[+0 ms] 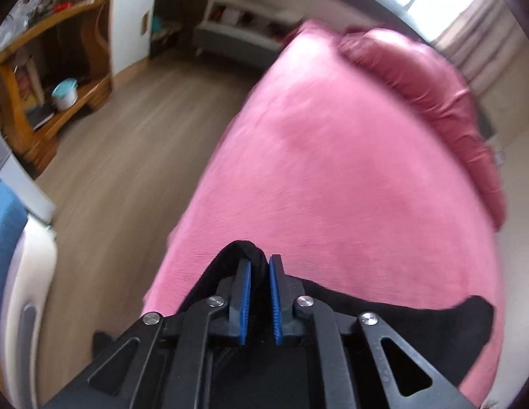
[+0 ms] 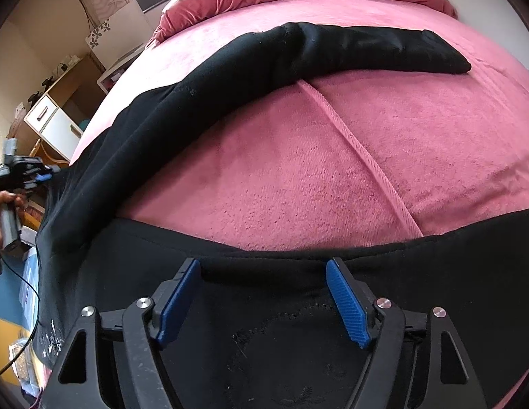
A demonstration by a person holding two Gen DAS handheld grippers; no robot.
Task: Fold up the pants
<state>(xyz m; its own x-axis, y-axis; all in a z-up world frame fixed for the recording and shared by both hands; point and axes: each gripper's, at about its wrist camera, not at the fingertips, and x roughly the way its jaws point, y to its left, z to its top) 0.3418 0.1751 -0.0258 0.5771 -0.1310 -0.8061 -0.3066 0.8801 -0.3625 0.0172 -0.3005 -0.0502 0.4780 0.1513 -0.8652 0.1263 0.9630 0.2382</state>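
Note:
Black pants (image 2: 209, 78) lie on the pink bed cover (image 2: 298, 170). One leg stretches from the left edge up to the far right. The other part of the pants (image 2: 264, 323) lies under my right gripper (image 2: 263, 264), whose blue pads stand wide apart just above the cloth and hold nothing. My left gripper (image 1: 260, 262) is shut on a bunched fold of the black pants (image 1: 244, 250) at the bed's near left edge, and more of the black cloth (image 1: 435, 323) trails to the right. The left gripper (image 2: 29, 170) also shows at the far left of the right wrist view, held by a hand (image 2: 1, 201).
A crumpled darker pink blanket (image 1: 435, 85) is heaped along the far side of the bed (image 1: 332, 170). Wooden floor (image 1: 128, 153) runs to the left of the bed, with a wooden shelf unit (image 1: 42, 68) and a white cabinet (image 1: 131, 17) beyond. White drawers (image 2: 56, 122) stand beside the bed.

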